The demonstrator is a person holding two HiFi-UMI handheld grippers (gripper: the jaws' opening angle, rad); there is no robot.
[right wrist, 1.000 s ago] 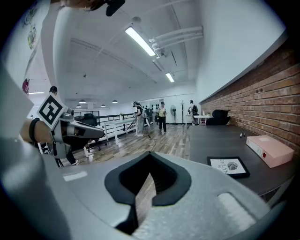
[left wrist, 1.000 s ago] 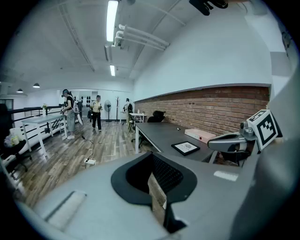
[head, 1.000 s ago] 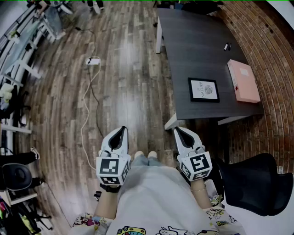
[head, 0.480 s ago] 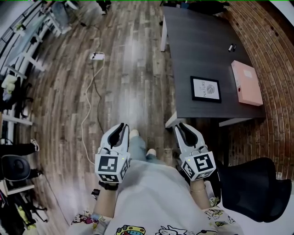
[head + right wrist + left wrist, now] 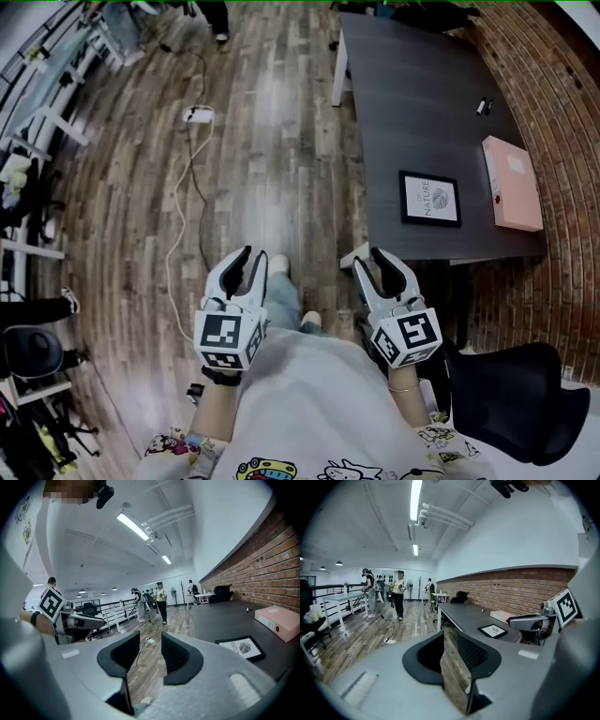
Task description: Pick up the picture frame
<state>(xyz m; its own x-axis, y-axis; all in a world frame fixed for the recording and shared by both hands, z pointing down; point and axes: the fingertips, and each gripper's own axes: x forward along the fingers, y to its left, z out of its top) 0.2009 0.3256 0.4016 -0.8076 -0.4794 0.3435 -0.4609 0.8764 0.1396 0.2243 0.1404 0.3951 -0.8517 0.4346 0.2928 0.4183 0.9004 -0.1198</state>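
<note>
The picture frame [image 5: 430, 198] has a black rim and a white print. It lies flat near the front edge of the dark grey table [image 5: 403, 103] and also shows in the left gripper view [image 5: 492, 630] and the right gripper view [image 5: 240, 648]. My left gripper [image 5: 253, 261] hovers over the wooden floor, well left of the table. My right gripper [image 5: 371, 262] is held just short of the table's near corner, apart from the frame. The jaws of both have just been opening and stand open, with nothing between them [image 5: 450, 641] [image 5: 150, 641].
A pink box [image 5: 512, 183] lies right of the frame, with a small dark marker [image 5: 483, 107] further back. A black chair [image 5: 511, 394] stands at my right, beside the brick wall [image 5: 562, 84]. A power strip [image 5: 195, 114] and its cable lie on the floor. People stand far off.
Both grippers' jaws have parted from shut to open. The person has stepped forward, and the table and frame have shifted slightly lower and to the right in the head view.
</note>
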